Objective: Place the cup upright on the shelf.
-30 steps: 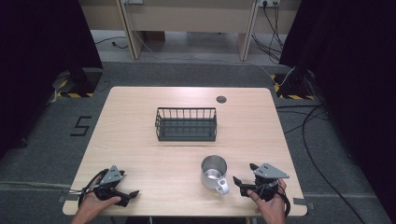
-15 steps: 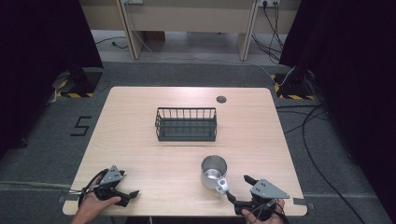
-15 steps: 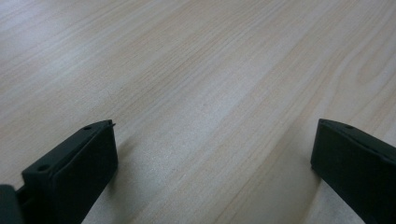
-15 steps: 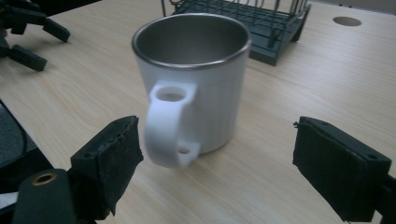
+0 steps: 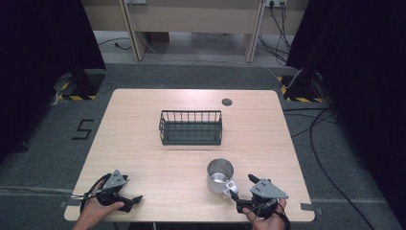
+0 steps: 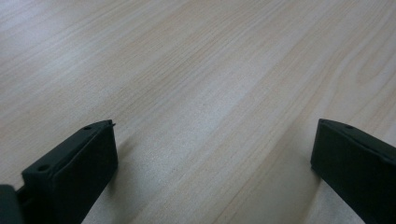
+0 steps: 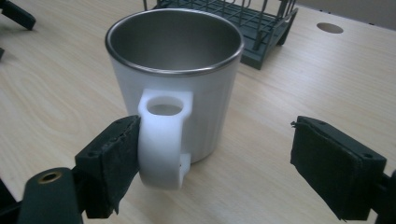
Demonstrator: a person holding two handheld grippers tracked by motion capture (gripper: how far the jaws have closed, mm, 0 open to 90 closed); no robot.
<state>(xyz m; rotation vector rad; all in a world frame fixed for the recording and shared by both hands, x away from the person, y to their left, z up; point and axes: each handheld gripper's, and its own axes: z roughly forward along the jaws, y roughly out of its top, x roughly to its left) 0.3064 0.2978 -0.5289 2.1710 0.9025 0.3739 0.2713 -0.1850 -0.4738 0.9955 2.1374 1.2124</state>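
A white mug point(image 5: 220, 175) with a steel inside stands upright on the wooden table point(image 5: 143, 143), near the front right. Its white handle point(image 5: 231, 187) points toward my right gripper point(image 5: 244, 194), which is open. In the right gripper view the mug point(image 7: 187, 84) is close, and the handle point(image 7: 163, 135) lies against the left jaw's pad while the right jaw stands well apart. My right gripper point(image 7: 219, 163) holds nothing. At the front left my left gripper point(image 5: 134, 202) rests low on the table. In the left gripper view it point(image 6: 215, 158) is open over bare wood.
A dark wire basket point(image 5: 191, 127) stands at the table's middle, also seen behind the mug point(image 7: 243, 23). A round cable hole point(image 5: 226, 101) sits at the far right. Cables and desk legs lie on the floor beyond the table.
My right gripper has moved back toward the near edge and a little left, bringing its jaws up to the mug's handle. The left gripper and the mug have stayed put.
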